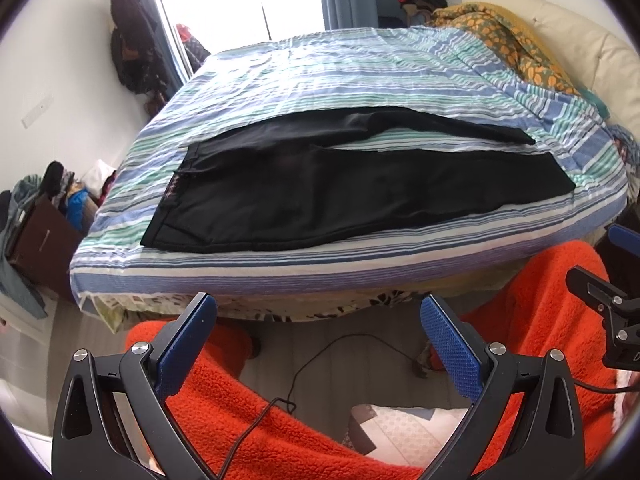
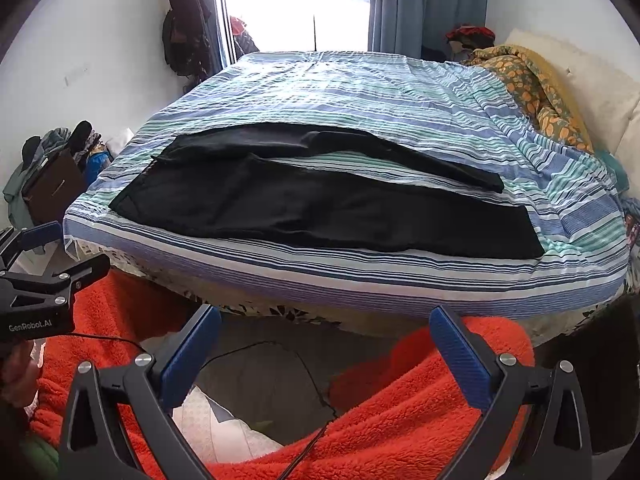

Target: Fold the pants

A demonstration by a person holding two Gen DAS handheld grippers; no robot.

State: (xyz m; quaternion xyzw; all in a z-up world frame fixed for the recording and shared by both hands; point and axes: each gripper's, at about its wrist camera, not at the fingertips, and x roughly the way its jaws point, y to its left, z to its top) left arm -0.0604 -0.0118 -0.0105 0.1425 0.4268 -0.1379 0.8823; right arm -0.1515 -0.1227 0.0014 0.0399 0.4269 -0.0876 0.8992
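Note:
Black pants (image 1: 320,192) lie spread flat on the striped bed (image 1: 320,76), waistband to the left, both legs running right with a strip of sheet showing between them. They also show in the right wrist view (image 2: 320,208). My left gripper (image 1: 318,304) is open and empty, held below the bed's near edge, apart from the pants. My right gripper (image 2: 326,316) is open and empty, also below the near edge. The right gripper shows at the right edge of the left wrist view (image 1: 608,272); the left gripper shows at the left of the right wrist view (image 2: 60,252).
Orange fleece legs (image 1: 248,420) and a black cable (image 1: 304,372) lie under both grippers. A yellow patterned blanket (image 2: 536,88) and cream headboard (image 2: 592,92) are at the bed's right. Clutter and a brown box (image 2: 52,184) stand left of the bed. A bright window (image 2: 296,4) is behind.

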